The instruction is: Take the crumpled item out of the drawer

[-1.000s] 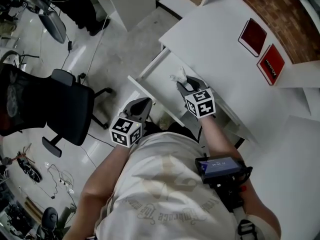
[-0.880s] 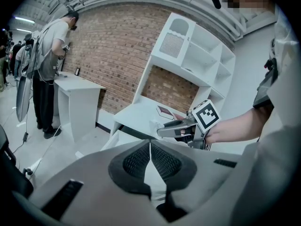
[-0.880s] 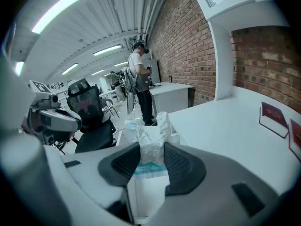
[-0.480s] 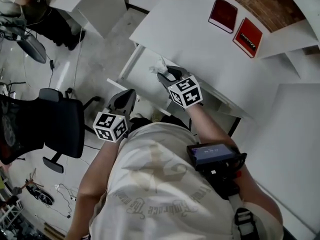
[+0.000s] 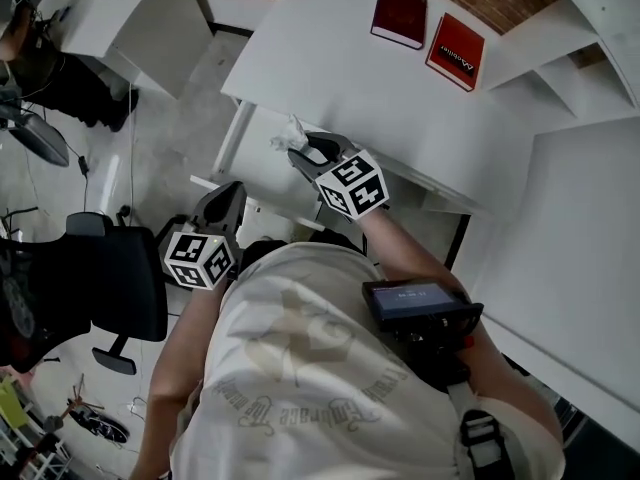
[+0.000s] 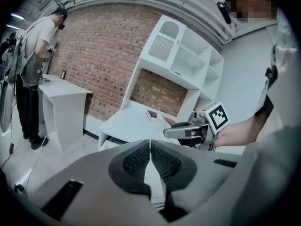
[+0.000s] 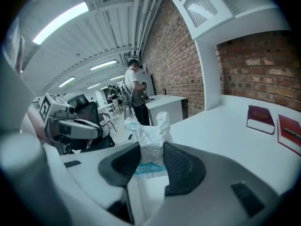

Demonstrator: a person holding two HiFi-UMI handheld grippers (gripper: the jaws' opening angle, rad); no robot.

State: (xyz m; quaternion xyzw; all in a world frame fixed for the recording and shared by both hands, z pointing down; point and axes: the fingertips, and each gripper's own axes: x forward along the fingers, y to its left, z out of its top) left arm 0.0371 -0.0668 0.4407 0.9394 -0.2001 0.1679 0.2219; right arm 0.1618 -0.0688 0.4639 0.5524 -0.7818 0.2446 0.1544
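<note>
The right hand-held gripper [image 7: 151,163] squeezes the crumpled wrapper [image 7: 149,133] between its jaws, just above the open drawer [image 5: 258,156] at the front of the white counter [image 5: 400,93]. The left hand-held gripper [image 6: 150,157] is closed and empty, in front of the counter. Two red books [image 5: 398,15] lie at the counter's back. One black chair [image 5: 105,278] stands on the floor.

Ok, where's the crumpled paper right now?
Head view: the paper is clamped in the right gripper, above the drawer pulled out from the desk.
</note>
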